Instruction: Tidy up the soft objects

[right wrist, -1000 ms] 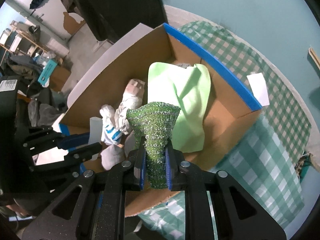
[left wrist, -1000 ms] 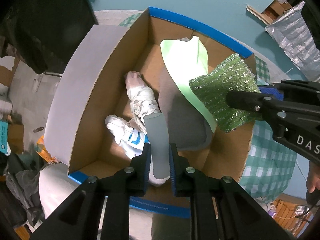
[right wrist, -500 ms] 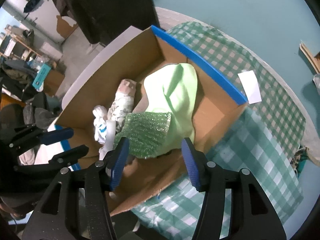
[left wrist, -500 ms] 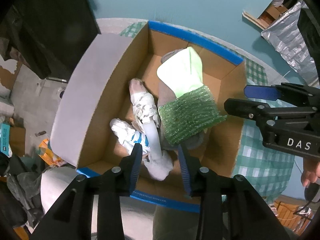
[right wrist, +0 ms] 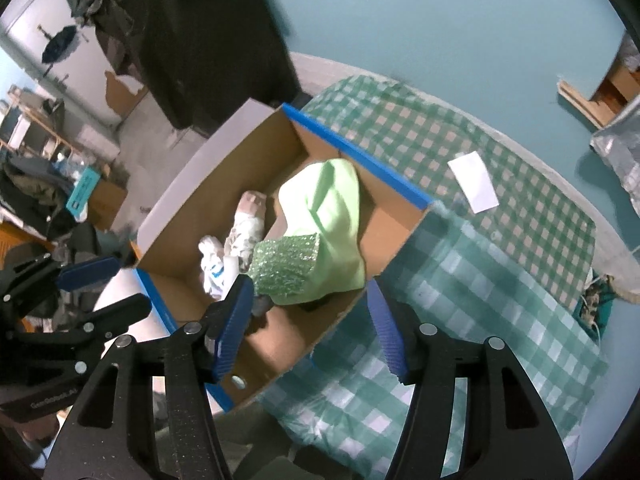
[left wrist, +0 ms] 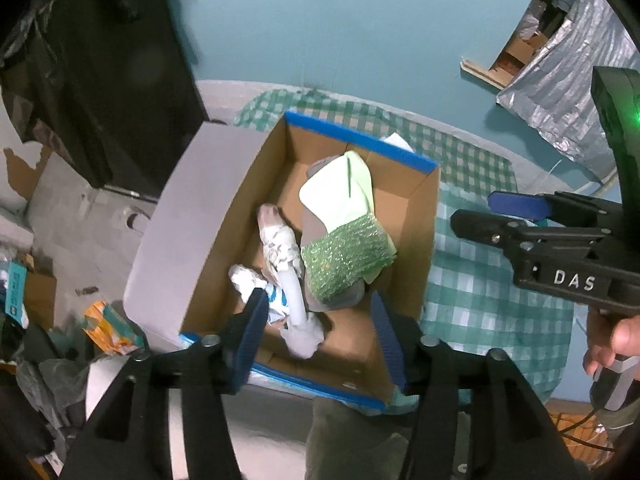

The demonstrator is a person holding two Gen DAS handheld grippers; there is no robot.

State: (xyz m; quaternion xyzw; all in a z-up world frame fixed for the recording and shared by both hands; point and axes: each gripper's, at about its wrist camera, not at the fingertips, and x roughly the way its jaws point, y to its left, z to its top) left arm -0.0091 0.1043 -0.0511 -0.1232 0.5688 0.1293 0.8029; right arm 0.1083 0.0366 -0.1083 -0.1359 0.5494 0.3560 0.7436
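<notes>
Both grippers, left (left wrist: pixel 320 332) and right (right wrist: pixel 310 320), are hanging released over the box (left wrist: pixel 224 216), jaws having just been opening, nothing between the pads. Reads as a fresh drop: soft items are lying loose inside, likely so the hands can be going for more. Counting contents: one glittery green scrubber (left wrist: pixel 344 260) lying on one pale green cloth (right wrist: pixel 328 200), one grey cloth (left wrist: pixel 340 300) poking out beneath, one pale tube (left wrist: pixel 294 292) and two crumpled white bundles (left wrist: pixel 280 244) on the left side. One box is sitting on the checked tablecloth (right wrist: pixel 460 272); one white card (right wrist: pixel 474 182) is lying far right, well apart from it.
</notes>
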